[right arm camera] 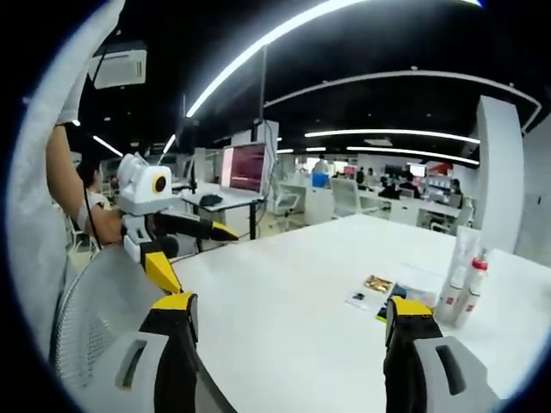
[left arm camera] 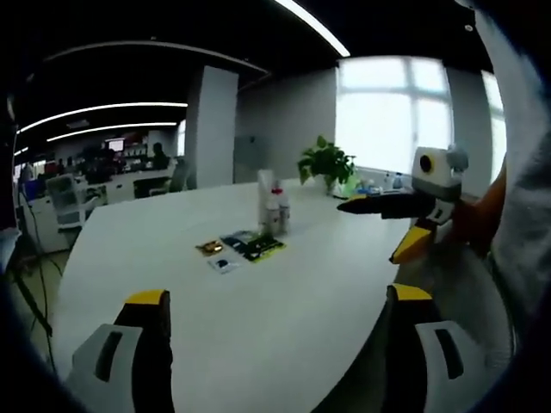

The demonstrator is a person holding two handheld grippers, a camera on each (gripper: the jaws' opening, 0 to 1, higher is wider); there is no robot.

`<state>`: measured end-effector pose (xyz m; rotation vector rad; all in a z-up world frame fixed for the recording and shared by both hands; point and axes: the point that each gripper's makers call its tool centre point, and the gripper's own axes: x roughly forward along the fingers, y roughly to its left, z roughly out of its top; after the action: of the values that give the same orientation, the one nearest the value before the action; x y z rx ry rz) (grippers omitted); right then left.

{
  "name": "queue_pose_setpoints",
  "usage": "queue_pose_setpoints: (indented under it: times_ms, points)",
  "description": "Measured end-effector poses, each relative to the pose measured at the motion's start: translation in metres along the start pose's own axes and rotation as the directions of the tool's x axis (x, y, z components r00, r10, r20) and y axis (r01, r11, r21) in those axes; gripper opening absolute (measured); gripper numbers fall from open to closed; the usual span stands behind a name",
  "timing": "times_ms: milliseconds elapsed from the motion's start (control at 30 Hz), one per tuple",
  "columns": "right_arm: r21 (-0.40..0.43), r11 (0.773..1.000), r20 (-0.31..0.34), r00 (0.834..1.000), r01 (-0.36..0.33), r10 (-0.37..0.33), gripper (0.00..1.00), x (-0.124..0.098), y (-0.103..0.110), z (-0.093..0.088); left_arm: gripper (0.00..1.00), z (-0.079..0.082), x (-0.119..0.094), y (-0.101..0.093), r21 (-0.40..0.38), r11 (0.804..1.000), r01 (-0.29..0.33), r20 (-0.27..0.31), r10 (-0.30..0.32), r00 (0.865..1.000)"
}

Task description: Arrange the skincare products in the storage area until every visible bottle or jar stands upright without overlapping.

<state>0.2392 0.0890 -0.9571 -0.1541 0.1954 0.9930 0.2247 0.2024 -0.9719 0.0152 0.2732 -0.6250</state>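
Observation:
A small cluster of skincare bottles [left arm camera: 274, 209] stands upright near the middle of the white table [left arm camera: 172, 258]: a tall white tube and two shorter white bottles, one with a red cap. The right gripper view has them at the right [right arm camera: 463, 288]. Flat sachets [left arm camera: 241, 248] lie on the table just in front of them, also visible as sachets [right arm camera: 377, 291]. My left gripper [left arm camera: 280, 301] is open over the near table edge, holding nothing. My right gripper [right arm camera: 293, 314] is open too, well short of the bottles. Each one appears in the other's view, raised in the air and empty: the right gripper [left arm camera: 368, 232] and the left gripper [right arm camera: 205, 261].
A potted plant [left arm camera: 327, 163] and small items stand at the table's far end by the window. A grey mesh chair back [right arm camera: 90, 323] is close at the table's near edge. A person's sleeve [right arm camera: 52, 172] is near the cameras. Desks and seated people lie beyond.

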Motion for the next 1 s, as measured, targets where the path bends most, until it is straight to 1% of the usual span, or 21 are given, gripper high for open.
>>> queue_pose_setpoints:
  times_ms: [167, 233, 633, 1000]
  points:
    - [0.006, 1.000, -0.004, 1.000, 0.004, -0.004, 0.89, -0.0003, -0.0012, -0.0009, 0.99, -0.0037, 0.0014, -0.0011, 0.005, 1.000, 0.002, -0.017, -0.002, 1.000]
    - [0.017, 1.000, -0.011, 1.000, -0.003, 0.003, 0.88, 0.0001, -0.0001, -0.0023, 0.99, -0.0041, 0.0014, -0.0009, 0.013, 1.000, -0.002, -0.018, 0.002, 1.000]
    - [0.022, 0.999, -0.031, 0.999, -0.039, 0.040, 0.86, 0.0024, 0.0073, -0.0063, 0.99, -0.0040, 0.0005, 0.0049, 0.017, 0.999, -0.035, -0.019, 0.035, 0.999]
    - [0.044, 0.999, -0.014, 1.000, -0.022, 0.023, 0.87, 0.0007, 0.0019, -0.0033, 0.99, -0.0050, 0.0013, 0.0027, 0.018, 0.999, -0.027, -0.024, 0.028, 0.999]
